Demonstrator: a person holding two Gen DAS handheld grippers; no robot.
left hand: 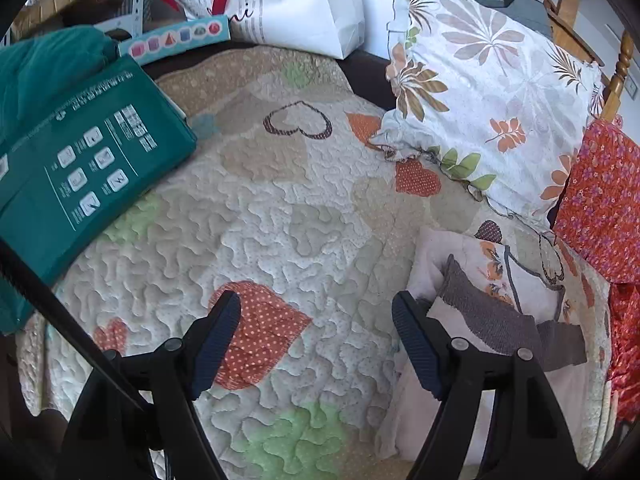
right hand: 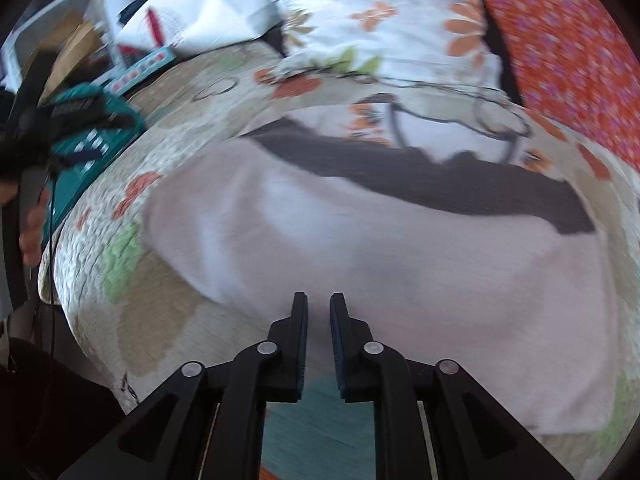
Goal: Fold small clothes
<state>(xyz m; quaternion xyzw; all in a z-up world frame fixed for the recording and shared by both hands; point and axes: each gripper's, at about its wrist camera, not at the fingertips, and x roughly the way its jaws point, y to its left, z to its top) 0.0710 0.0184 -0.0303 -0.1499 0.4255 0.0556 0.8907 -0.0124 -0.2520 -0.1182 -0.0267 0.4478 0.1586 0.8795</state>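
Note:
A small pale pink garment [right hand: 360, 240] with a dark grey band [right hand: 440, 180] and a printed front lies on the quilted bedspread [left hand: 280, 208]. In the right wrist view my right gripper [right hand: 319, 304] is nearly closed, its jaws pinching the garment's near edge; the view is motion-blurred. In the left wrist view the garment [left hand: 480, 304] lies at the lower right, just beyond the right finger. My left gripper [left hand: 316, 312] is open and empty, over the quilt to the left of the garment.
A green package [left hand: 80, 160] lies at the left on the quilt. A floral pillow [left hand: 492, 92] and an orange flowered cloth [left hand: 604, 200] lie at the right. A white paper bag [left hand: 296, 4] and a wooden bed frame [left hand: 616, 76] stand behind.

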